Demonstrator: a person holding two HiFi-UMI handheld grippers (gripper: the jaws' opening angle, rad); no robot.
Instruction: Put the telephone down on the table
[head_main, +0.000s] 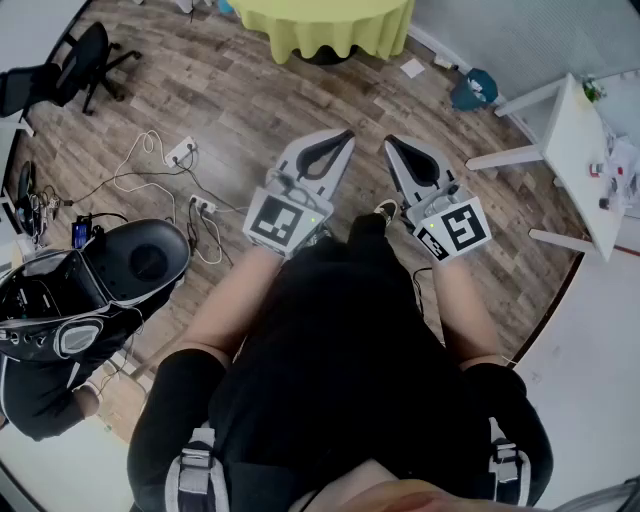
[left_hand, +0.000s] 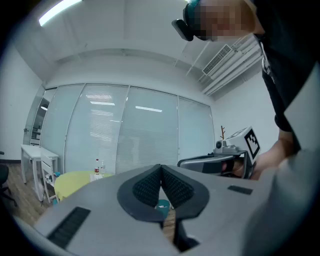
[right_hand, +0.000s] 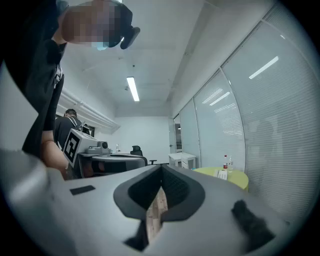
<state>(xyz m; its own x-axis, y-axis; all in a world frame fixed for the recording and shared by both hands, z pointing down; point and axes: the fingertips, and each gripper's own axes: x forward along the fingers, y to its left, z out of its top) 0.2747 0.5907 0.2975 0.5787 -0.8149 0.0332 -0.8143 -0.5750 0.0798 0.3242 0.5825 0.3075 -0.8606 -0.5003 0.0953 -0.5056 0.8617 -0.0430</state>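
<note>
No telephone shows in any view. In the head view both grippers are held side by side in front of a person's black-clad body, high above the wooden floor (head_main: 250, 110). My left gripper (head_main: 346, 134) has its jaws together with nothing between them; its own view shows the ribbed pads (left_hand: 150, 186) meeting at the tip of the left gripper (left_hand: 160, 168). My right gripper (head_main: 390, 142) is also shut and empty, pads touching at the right gripper's tip (right_hand: 161, 168). Each gripper's view catches the other one beside it.
A round yellow-green table (head_main: 325, 25) stands ahead, with bottles on the same table (left_hand: 75, 182). A white table (head_main: 580, 150) is at the right. Cables and power strips (head_main: 190, 155) lie on the floor. An office chair (head_main: 80, 60) and another person with black gear (head_main: 100, 280) are at the left.
</note>
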